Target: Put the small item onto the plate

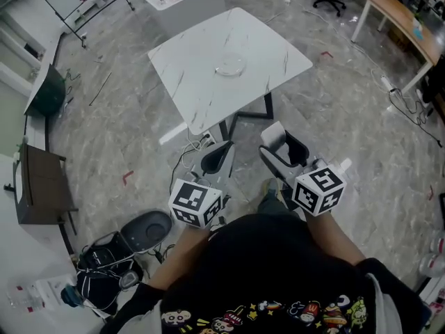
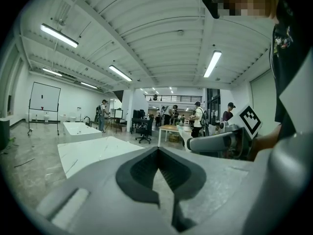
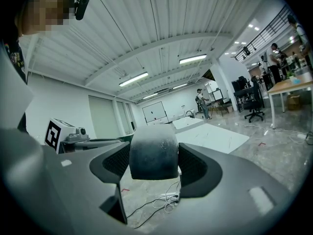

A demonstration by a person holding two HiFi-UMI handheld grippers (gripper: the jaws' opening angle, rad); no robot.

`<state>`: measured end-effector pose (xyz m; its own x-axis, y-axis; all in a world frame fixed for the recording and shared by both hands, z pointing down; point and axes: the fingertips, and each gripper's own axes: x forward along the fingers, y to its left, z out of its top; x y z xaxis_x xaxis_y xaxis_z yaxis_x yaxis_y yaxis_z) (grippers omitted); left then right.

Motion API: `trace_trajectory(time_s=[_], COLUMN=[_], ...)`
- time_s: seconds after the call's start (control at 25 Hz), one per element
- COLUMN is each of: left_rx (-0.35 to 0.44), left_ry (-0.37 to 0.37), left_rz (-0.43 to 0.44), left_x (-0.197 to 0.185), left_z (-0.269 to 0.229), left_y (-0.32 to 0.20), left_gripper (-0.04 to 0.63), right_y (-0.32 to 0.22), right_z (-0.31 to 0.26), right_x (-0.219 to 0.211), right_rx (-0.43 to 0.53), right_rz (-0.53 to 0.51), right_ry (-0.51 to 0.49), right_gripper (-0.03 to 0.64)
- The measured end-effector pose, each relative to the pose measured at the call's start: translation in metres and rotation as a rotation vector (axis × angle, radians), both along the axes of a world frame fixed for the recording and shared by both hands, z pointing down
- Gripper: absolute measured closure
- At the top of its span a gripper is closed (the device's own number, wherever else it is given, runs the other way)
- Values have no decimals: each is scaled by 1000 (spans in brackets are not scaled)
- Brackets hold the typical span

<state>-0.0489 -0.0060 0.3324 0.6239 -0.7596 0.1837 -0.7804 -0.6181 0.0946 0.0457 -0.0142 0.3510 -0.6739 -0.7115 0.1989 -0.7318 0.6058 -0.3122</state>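
In the head view a clear glass plate [image 1: 230,65] lies near the middle of the white marble table [image 1: 181,61]. My right gripper [image 1: 284,147] is held over the floor, short of the table's near corner, and is shut on the small item [image 1: 272,134], a pale rounded piece. In the right gripper view, the small item [image 3: 153,153] fills the gap between the dark pads [image 3: 195,168] of my right gripper [image 3: 153,155]. My left gripper [image 1: 217,157] hovers beside it. In the left gripper view, my left gripper [image 2: 156,153] has its jaws closed together with nothing between them.
A power strip with cables [image 1: 204,142] lies on the floor by the table's black leg [image 1: 268,106]. A dark bag [image 1: 104,273] and a round black object [image 1: 146,229] sit at the lower left. A brown bench [image 1: 42,183] stands left, a wooden desk [image 1: 407,23] far right.
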Motion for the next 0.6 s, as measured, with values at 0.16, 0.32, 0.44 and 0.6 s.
trace_trajectory(time_s=[0.16, 0.32, 0.44, 0.6], left_rx=[-4, 1, -5, -21], left_ry=[-13, -30, -49, -63], left_rz=[-16, -37, -44, -64], left_x=[13, 29, 45, 66], left_z=[1, -3, -2, 6], left_y=[-40, -82, -115, -151], left_gripper=[595, 595, 595, 595], right_y=[-39, -84, -117, -150], right_z=[0, -3, 1, 11], right_x=[10, 25, 39, 53], right_rx=[4, 11, -2, -23], right_rz=[-27, -55, -71, -109], right_ry=[-10, -16, -26, -29], right_gripper=[285, 285, 285, 285])
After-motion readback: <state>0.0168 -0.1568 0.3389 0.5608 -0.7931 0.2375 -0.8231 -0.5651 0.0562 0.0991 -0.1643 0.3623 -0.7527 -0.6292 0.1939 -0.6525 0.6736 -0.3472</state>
